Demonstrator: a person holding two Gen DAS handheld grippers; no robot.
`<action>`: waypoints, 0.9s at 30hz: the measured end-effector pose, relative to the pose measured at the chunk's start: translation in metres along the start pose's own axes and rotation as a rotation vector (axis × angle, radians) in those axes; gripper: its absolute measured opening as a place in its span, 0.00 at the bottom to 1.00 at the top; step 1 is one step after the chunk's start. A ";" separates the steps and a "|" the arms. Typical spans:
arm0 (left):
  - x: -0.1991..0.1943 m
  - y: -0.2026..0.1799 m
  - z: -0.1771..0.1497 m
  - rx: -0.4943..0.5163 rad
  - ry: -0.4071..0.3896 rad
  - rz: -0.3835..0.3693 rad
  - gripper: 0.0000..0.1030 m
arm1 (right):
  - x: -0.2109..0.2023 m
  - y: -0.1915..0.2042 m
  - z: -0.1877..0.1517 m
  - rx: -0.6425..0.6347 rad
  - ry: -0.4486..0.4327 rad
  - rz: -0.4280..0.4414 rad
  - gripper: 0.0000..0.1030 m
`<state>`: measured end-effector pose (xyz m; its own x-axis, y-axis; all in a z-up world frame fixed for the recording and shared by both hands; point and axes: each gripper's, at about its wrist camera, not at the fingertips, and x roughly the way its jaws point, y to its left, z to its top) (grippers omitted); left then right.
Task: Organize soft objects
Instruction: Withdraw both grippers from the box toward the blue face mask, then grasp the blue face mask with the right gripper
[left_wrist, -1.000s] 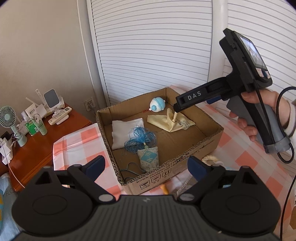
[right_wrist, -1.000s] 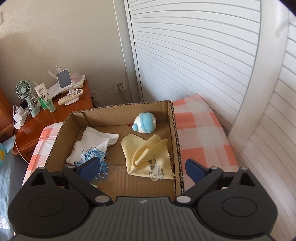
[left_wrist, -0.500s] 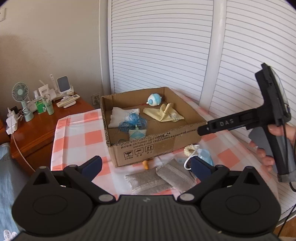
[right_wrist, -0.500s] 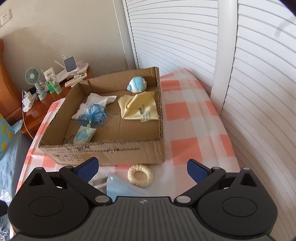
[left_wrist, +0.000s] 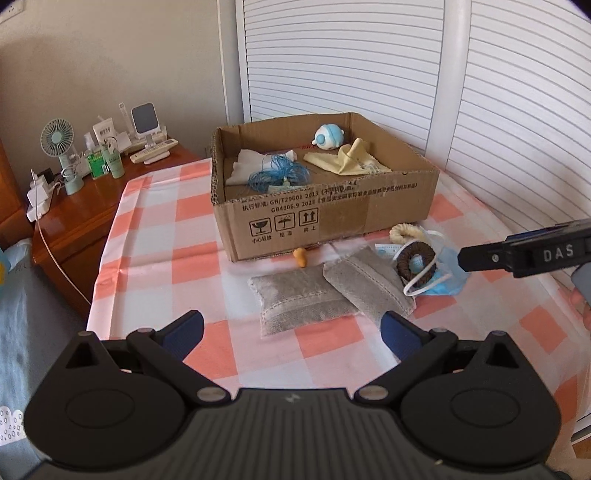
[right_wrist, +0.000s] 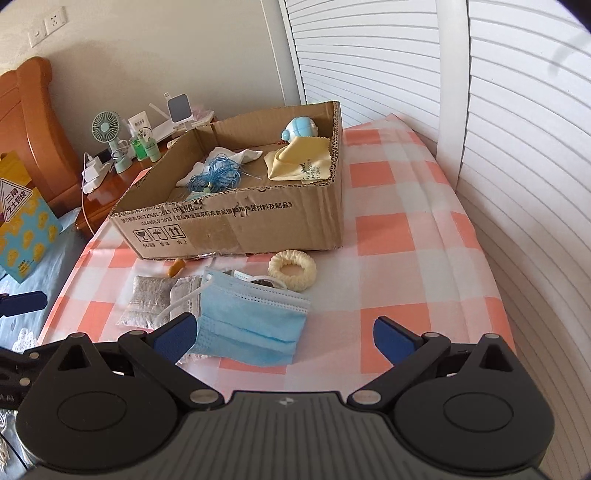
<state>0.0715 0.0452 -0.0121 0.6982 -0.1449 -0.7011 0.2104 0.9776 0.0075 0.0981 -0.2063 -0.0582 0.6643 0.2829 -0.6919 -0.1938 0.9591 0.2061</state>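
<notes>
Right wrist view: the right gripper (right_wrist: 282, 338) spreads empty fingers, the blue mask (right_wrist: 251, 325) lying just ahead, touching its left finger, long axis across them. The left gripper (left_wrist: 291, 332), also spread and empty, faces the grey pouches (left_wrist: 299, 301) before the cardboard box (left_wrist: 325, 218).

2 grey pouches (left_wrist: 325, 295) lie before the cardboard box (left_wrist: 332, 221).

Bed w/ pink-and-white checked cloth (left_wrist: 155, 236): brown cardboard box (left_wrist: 332, 221), two grey cloth pouches (left_wrist: 303, 299), blue paper face mask (right_wrist: 251, 321), cream fuzzy ring (right_wrist: 292, 274), small orange bit (left_wrist: 301, 257).
</notes>
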 end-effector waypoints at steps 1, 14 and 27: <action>0.002 0.000 0.000 -0.007 0.006 -0.006 0.99 | -0.002 -0.001 -0.003 -0.003 -0.007 0.005 1.00; 0.022 -0.007 -0.001 0.007 0.053 -0.047 0.99 | -0.007 -0.003 -0.026 -0.066 -0.037 -0.001 1.00; 0.037 -0.027 0.007 0.096 0.037 -0.140 0.98 | 0.017 0.008 -0.032 -0.218 -0.049 -0.058 0.98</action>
<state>0.0961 0.0127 -0.0330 0.6320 -0.2710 -0.7261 0.3692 0.9290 -0.0254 0.0848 -0.1942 -0.0906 0.7120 0.2318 -0.6628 -0.3020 0.9533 0.0090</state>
